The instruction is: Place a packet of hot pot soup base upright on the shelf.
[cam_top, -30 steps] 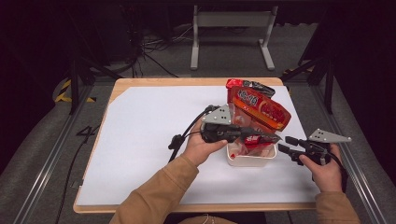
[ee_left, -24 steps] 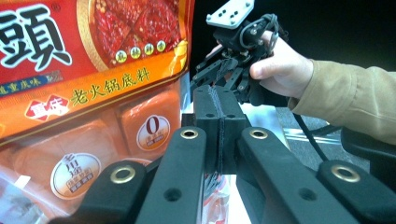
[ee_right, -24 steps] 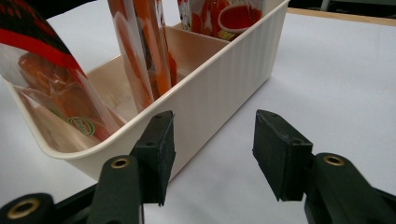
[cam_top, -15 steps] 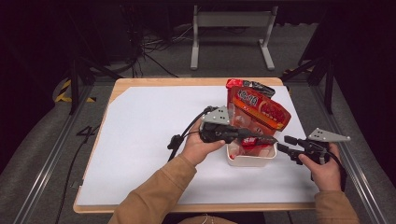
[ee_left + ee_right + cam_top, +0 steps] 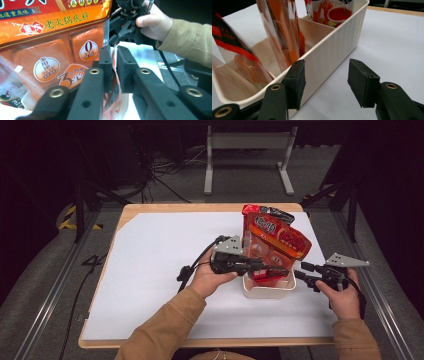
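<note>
A white ribbed bin (image 5: 267,289) sits on the right half of the table's white sheet (image 5: 150,270), close to the near edge, and several red and orange packets stand in it. The largest, an orange hotpot-base pouch (image 5: 277,237), leans out over the bin's far rim toward the back of the table.

In the high view the left gripper (image 5: 272,269) reaches in from the bin's left side, over its top. In the left gripper view (image 5: 113,62) its jaws stand only a narrow gap apart with the thin edge of a small red-and-white sachet (image 5: 114,75) between them. They have just been easing open, and the pads no longer appear to press on the sachet. The big pouch (image 5: 50,50) shows just beyond the jaws.

The right gripper (image 5: 299,271) lies at the bin's right end. In the right gripper view (image 5: 325,75) its jaws are wide apart, straddling the bin's wall: one pad (image 5: 295,80) touches or nearly touches the rim (image 5: 329,42) from the inside, while the other hangs free over the sheet outside. It clamps nothing.

The right hand (image 5: 342,295) holding it is near the table's right edge, so little room remains on that side. The near edge is also fairly close. To the left of the bin the sheet lies bare all the way to the wooden border (image 5: 107,265), crossed only by the left gripper's black cable (image 5: 192,267), and a wide strip is free behind the pouch up to the far edge.
</note>
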